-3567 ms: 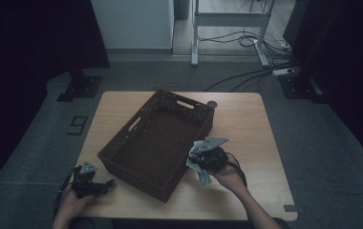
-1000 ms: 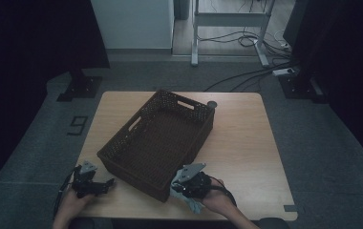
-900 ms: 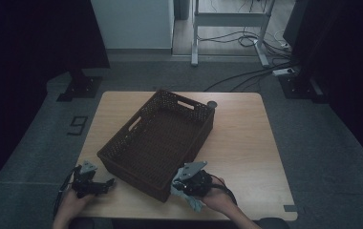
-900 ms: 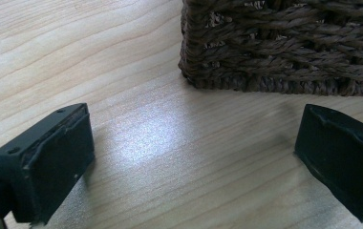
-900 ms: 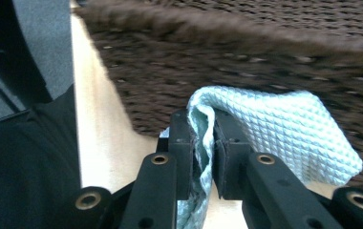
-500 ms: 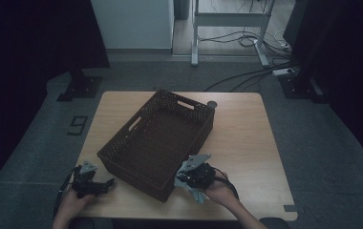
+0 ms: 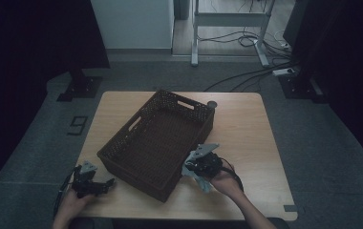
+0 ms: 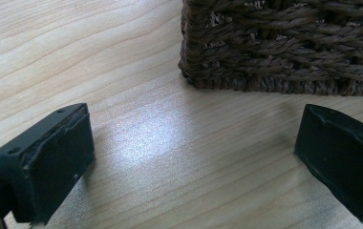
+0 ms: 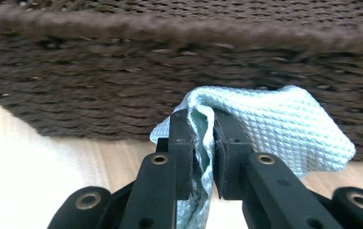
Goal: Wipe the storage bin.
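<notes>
Beside the basket [image 7: 158,140], right tongs [image 9: 202,143] clamp a bunched fold of soft, light cloth [image 9: 275,131]; left tongs [image 8: 189,157] gape apart.

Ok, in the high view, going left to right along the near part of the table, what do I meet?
Left gripper → wicker basket → right gripper, its jaws shut on a light blue cloth.

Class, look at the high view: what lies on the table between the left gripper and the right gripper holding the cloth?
In the high view, the near corner of the brown wicker basket sits between the left gripper and the right gripper, which grips the light blue cloth.
</notes>
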Demonstrator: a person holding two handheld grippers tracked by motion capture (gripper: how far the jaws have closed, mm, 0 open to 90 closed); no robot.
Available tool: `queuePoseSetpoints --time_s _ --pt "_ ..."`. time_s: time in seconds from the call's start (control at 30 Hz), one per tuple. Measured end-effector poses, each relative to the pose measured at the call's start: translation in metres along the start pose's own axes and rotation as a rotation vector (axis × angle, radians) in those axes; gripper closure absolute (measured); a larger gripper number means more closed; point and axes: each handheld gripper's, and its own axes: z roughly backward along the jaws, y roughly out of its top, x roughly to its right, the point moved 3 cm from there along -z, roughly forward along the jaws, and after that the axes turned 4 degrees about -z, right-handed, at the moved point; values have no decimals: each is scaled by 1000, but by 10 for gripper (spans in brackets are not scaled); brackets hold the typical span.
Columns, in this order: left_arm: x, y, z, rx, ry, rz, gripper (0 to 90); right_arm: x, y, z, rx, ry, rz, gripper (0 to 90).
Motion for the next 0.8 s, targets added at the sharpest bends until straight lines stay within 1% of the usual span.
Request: queuePoseSetpoints --time_s 0.03,0.17,0.2,0.27,0.47,0.57,0.6,0.63,0.8 --pt "0 0 0 0 0 0 0 0 0 0 0 0 0 792" --pt "0 0 0 0 0 0 0 12 0 1 -2 -24 -18 791" --pt "0 0 0 0 0 0 0 19 -1 1 -2 -36 -28 792" --pt "0 0 0 0 0 0 0 22 -1 0 0 -42 -34 791" --pt "0 0 0 0 1 1 0 39 -1 1 8 -69 -61 791" --pt "0 0 0 1 2 1 0 43 -1 2 5 -74 -61 791" --pt "0 0 0 2 2 1 0 47 -1 2 7 -89 -71 791" --pt "0 0 0 2 2 1 0 47 -1 2 7 -89 -71 791" --pt "0 0 0 2 2 1 0 64 0 2 10 -121 -98 791"
